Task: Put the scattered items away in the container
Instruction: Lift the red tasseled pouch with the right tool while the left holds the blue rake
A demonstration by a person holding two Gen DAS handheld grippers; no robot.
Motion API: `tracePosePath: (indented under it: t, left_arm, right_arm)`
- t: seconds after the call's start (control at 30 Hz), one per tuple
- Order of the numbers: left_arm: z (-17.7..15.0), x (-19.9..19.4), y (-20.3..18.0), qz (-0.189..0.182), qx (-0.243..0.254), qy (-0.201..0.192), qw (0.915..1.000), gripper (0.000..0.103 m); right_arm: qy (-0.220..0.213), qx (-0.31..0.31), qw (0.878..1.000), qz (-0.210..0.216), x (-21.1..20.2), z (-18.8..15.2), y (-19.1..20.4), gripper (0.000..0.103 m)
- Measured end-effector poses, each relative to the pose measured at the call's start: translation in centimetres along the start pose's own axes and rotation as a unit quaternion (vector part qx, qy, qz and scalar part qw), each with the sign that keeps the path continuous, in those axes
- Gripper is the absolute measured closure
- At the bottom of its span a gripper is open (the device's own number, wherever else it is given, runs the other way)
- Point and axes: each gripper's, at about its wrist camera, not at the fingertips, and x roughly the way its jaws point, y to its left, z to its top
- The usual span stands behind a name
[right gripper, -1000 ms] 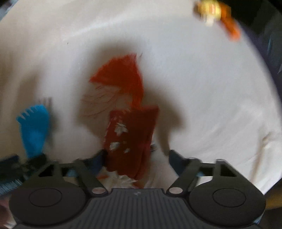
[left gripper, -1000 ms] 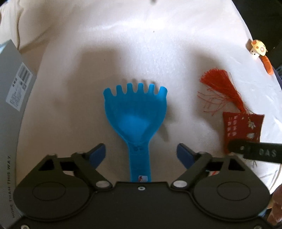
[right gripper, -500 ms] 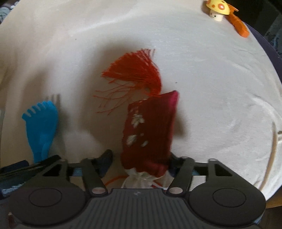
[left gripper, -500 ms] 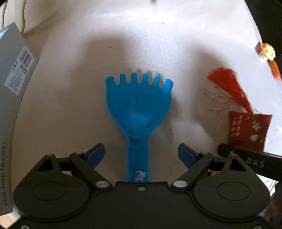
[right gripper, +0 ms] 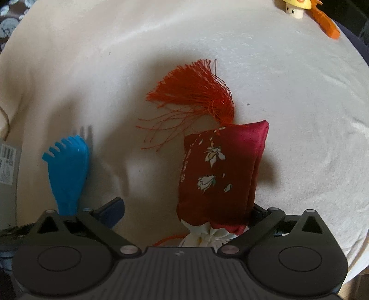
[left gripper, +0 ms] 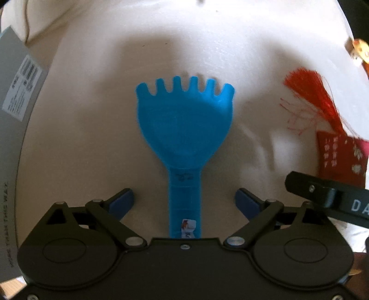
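Flanking blue rake (left gripper: 184, 129), opening left gripper (left gripper: 184, 200)

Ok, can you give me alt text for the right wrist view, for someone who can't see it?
The right hand-held gripper points down at a white cloth, its jaws opening around a red floral sachet with an orange-red tassel. A blue plastic rake scoop lies to the left, and a mushroom figure sits at the far top right.
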Motion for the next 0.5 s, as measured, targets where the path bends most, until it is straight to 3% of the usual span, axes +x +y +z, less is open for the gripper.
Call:
tracePosePath:
  t: [0.13,0.3,0.37,0.43,0.5]
  left_arm:
    - [0.4,0.2,0.2,-0.007,-0.008,0.011,0.9999,0.011]
    - [1.1,0.1,1.7,-0.033,-0.045,0.017,0.9983,0.019]
    - [1.3,0.0,2.3,-0.046,-0.056,0.02,0.9972,0.021]
    - [1.4,-0.1,2.8,-0.052,-0.059,0.015,0.9968,0.03]
    - [1.6,-0.3,2.9,-0.049,-0.052,0.005,0.9974,0.053]
  right_arm:
    - [0.004,0.012,1.0,-0.004,0.1,0.3,-0.1,0.004]
    - [0.016,0.037,0.999,-0.018,-0.7,1.0,-1.1,0.027]
    - [0.023,0.038,0.999,-0.017,-0.9,1.2,-1.8,0.046]
    - [0.031,0.038,0.999,-0.015,-1.1,1.4,-2.6,0.054]
    - [0.038,0.051,0.998,0.008,-1.3,1.6,-3.8,0.058]
